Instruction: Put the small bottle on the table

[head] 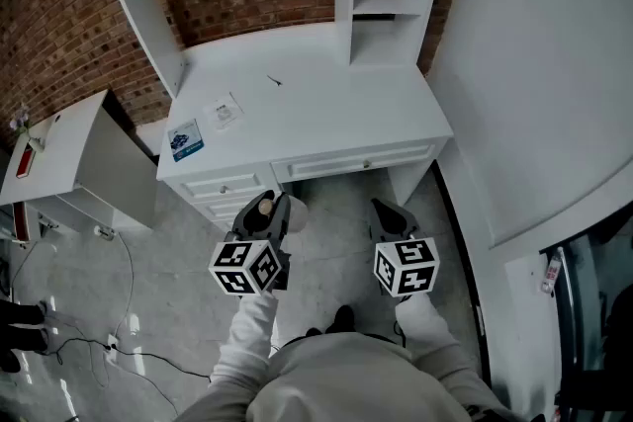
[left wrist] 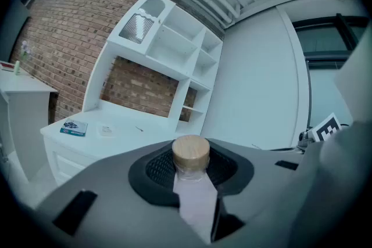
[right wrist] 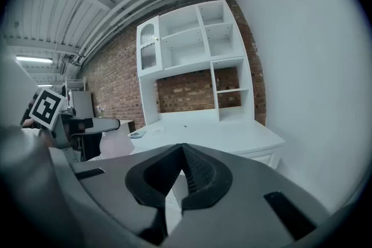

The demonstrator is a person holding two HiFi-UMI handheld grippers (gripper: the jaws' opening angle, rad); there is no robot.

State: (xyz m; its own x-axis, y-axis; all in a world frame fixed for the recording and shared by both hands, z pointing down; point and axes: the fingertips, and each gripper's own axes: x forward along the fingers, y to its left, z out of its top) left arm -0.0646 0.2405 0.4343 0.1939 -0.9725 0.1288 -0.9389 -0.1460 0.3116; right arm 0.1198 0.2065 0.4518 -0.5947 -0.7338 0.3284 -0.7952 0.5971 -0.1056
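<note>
White-painted surface (head: 326, 104) is standing against a brick wall (head: 59, 25), with a shelf unit (head: 381, 5) rising along its 12 o'clock edge. The person is standing just short of the drawer front and is holding both claws over the grey floor (head: 326, 242), clear of the surface.

The left claw (head: 272, 212) is gripping the small bottle (left wrist: 190, 174). Its pads are pressing on the pale translucent body, and the round wooden cap (left wrist: 190, 152) is showing at the jaw tips, facing the surface. In the head view the bottle is hanging in the air at about 7 o'clock of the surface's centre, off the surface.

The right claw (right wrist: 183, 154) is sitting at 3 o'clock of the left one, apart from it. Its jaws are meeting tip to tip with nothing between them.

A blue-printed card (head: 185, 139) is lying near the surface's 8 o'clock corner. A small white packet (head: 225, 112) is lying just beside it at 1 o'clock. A thin dark item (head: 274, 81) is lying further in, too small to identify.
</note>
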